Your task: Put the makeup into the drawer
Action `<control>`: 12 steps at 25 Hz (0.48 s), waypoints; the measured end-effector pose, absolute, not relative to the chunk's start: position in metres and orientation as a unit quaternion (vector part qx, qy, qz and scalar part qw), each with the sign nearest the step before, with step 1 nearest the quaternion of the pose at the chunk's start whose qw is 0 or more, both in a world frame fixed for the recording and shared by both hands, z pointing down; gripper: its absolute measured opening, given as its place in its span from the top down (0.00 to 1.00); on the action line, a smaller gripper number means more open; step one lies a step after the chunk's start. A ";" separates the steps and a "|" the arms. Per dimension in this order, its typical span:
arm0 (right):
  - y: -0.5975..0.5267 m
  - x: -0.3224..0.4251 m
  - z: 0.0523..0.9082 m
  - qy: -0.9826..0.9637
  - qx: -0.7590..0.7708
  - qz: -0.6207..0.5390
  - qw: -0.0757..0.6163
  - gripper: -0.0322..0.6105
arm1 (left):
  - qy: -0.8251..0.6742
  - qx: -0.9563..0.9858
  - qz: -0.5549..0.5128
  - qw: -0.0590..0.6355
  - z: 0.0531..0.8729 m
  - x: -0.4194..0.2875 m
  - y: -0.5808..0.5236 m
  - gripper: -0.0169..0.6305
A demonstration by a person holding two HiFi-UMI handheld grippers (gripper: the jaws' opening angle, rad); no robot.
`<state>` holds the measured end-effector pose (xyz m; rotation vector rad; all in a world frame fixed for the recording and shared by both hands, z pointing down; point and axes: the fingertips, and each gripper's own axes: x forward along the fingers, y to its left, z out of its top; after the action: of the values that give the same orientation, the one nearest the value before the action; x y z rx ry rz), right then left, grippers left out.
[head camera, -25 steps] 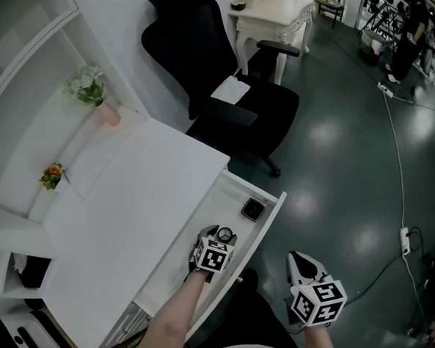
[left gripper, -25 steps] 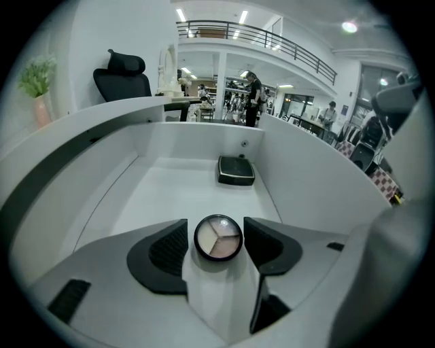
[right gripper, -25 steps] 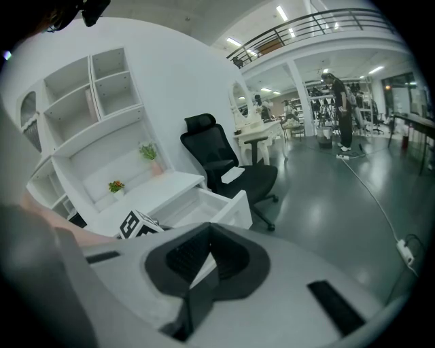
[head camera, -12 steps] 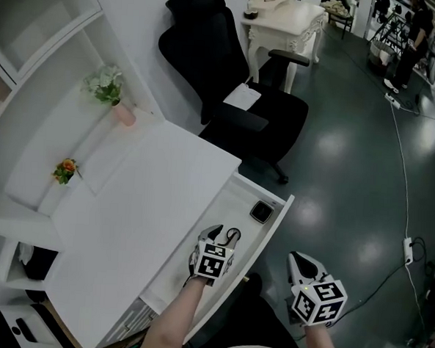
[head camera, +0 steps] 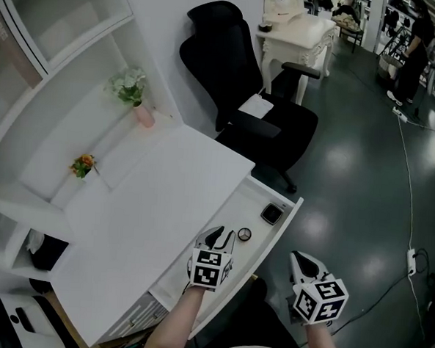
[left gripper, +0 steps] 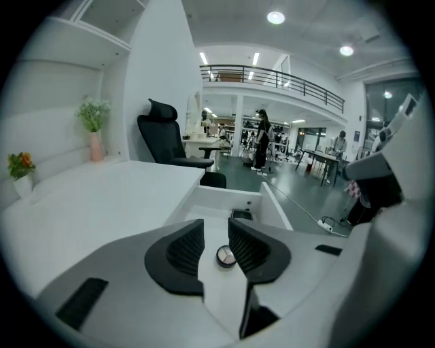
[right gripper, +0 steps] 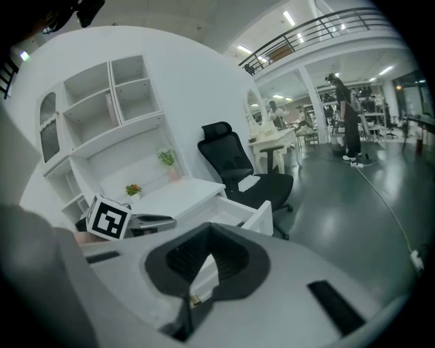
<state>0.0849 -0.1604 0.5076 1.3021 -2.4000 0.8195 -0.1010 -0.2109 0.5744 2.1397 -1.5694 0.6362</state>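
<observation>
Two makeup pieces lie in the open white drawer [head camera: 284, 224] of the white desk [head camera: 165, 196]: a small round compact [head camera: 244, 234] mid-floor and a black square case [head camera: 272, 213] by the far end wall, near the front-panel corner. The left gripper [head camera: 219, 236] hovers over the drawer's near half, its jaws closing on nothing, with the round compact visible below through their gap. It seems to be clear of a delivered item. The right gripper [head camera: 301, 258] waits outside the front edge, clenched and empty, probably placed to push the drawer in.
</observation>
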 end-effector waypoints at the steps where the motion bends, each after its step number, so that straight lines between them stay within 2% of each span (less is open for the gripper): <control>1: -0.159 0.084 0.506 -0.834 0.451 0.282 0.143 0.95 | -0.567 0.766 0.223 0.202 0.569 -0.104 -0.208 0.81; 12: -0.142 0.076 0.485 -0.846 0.449 0.258 0.130 0.95 | -0.597 0.758 0.192 0.180 0.525 -0.130 -0.165 0.87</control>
<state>0.0757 -0.1419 0.4854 1.3034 -2.4568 0.7508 -0.1300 -0.1649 0.5254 2.1421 -1.6879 0.5413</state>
